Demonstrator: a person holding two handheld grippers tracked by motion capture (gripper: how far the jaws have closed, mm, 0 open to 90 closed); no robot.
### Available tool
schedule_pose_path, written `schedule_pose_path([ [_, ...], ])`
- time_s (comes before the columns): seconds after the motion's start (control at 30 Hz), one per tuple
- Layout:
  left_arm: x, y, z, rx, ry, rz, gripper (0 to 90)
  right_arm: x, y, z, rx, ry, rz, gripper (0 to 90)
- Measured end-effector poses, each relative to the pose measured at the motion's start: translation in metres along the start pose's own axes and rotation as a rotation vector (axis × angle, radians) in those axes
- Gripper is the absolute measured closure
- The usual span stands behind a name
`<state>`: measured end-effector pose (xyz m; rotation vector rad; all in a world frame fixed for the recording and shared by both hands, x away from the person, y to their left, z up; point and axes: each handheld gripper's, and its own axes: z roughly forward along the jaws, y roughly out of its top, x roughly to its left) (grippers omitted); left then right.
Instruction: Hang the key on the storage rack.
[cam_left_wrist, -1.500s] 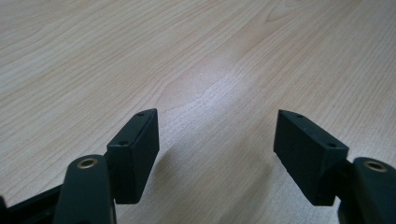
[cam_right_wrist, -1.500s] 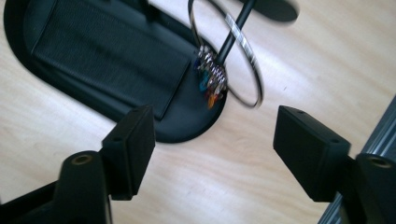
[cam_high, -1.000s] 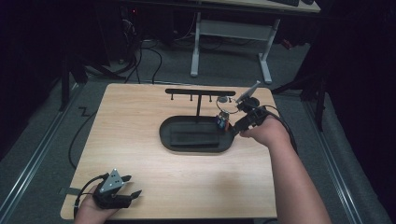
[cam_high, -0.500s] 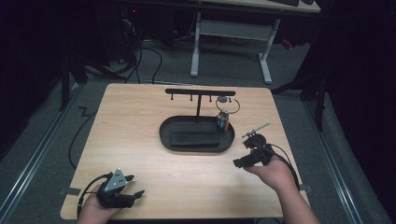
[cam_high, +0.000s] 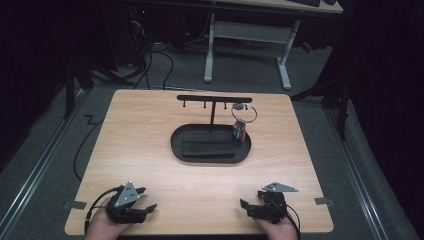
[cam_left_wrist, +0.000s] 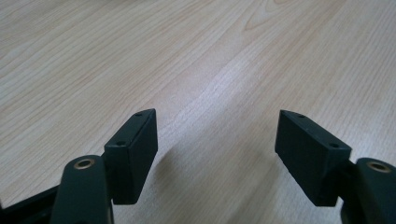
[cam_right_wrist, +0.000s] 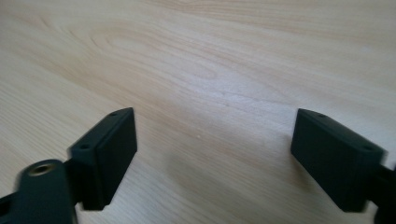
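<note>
The table (cam_high: 150, 150) carries a black rack (cam_high: 214, 99) at its far middle, a T-shaped stand whose post rises from an oval tray (cam_high: 177, 145). In the tray lies a flat dark pad (cam_high: 207, 150) that covers most of its floor; at the right end of the tray hangs a keyring (cam_high: 243, 114) with a small bunch of coloured tags (cam_high: 239, 132) below it, hooked on the right end of the rack's bar. The other pegs of the bar look bare.

Both hands rest at the near edge of the table, well apart from the rack. The left claw (cam_high: 146, 199) is released, its jaws spread wide over bare wood in the left gripper view. The right claw (cam_high: 243, 207) is likewise released and holds nothing, again with plain wood between its jaws.

With the keys on their hook and both claws parked and empty, I judge the hanging step done and the work at rest. Any next move would call for a long reach forward to the rack.
</note>
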<state>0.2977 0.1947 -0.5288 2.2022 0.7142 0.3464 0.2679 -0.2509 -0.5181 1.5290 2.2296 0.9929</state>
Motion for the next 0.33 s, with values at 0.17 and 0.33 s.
schedule_pose_path([
  [0.17, -0.005, 0.0033, -0.0004, -0.004, 0.003, 0.0, 30.5, 0.002, -0.0044, -0.0068, -0.08, -0.054, -0.03, 17.9],
  [0.33, -0.0059, 0.003, -0.0054, -0.007, 0.009, 0.003, 32.6, 0.003, -0.0026, -0.0066, -0.104, -0.063, -0.033, 17.9],
])
